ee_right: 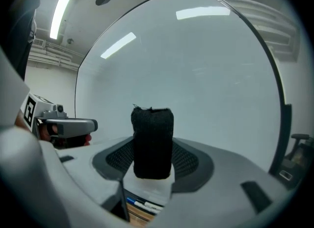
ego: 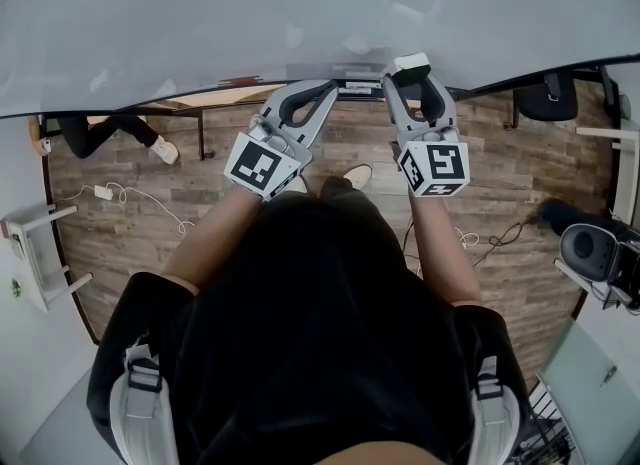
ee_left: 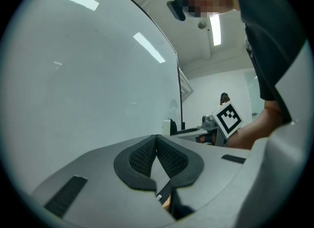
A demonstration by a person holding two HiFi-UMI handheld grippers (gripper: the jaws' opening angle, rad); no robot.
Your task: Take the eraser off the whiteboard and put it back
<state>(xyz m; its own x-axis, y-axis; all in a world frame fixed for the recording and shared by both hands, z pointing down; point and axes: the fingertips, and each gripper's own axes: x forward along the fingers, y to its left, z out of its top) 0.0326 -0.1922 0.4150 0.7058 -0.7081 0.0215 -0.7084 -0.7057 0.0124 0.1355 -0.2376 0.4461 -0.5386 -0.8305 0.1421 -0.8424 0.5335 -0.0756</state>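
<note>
The whiteboard (ego: pixel 300 13) fills the top of the head view, and both grippers are held up near its lower edge. My right gripper (ego: pixel 412 71) is shut on the eraser (ego: pixel 411 60), a white block with black felt. In the right gripper view the eraser (ee_right: pixel 152 141) stands upright between the pads, its felt side facing the whiteboard (ee_right: pixel 196 65) close ahead. My left gripper (ego: pixel 325 89) is beside it to the left, shut with nothing in it; its pads meet in the left gripper view (ee_left: pixel 157 139). The whiteboard (ee_left: pixel 88 75) lies to that gripper's left.
A marker tray (ego: pixel 350 84) runs under the board, and markers (ee_right: pixel 143 205) show below the right jaws. Beyond the board are a wooden floor, a seated person's legs (ego: pixel 105 135), a dark chair (ego: pixel 548 98), floor cables (ego: pixel 130 198) and a white stool (ego: pixel 35 253).
</note>
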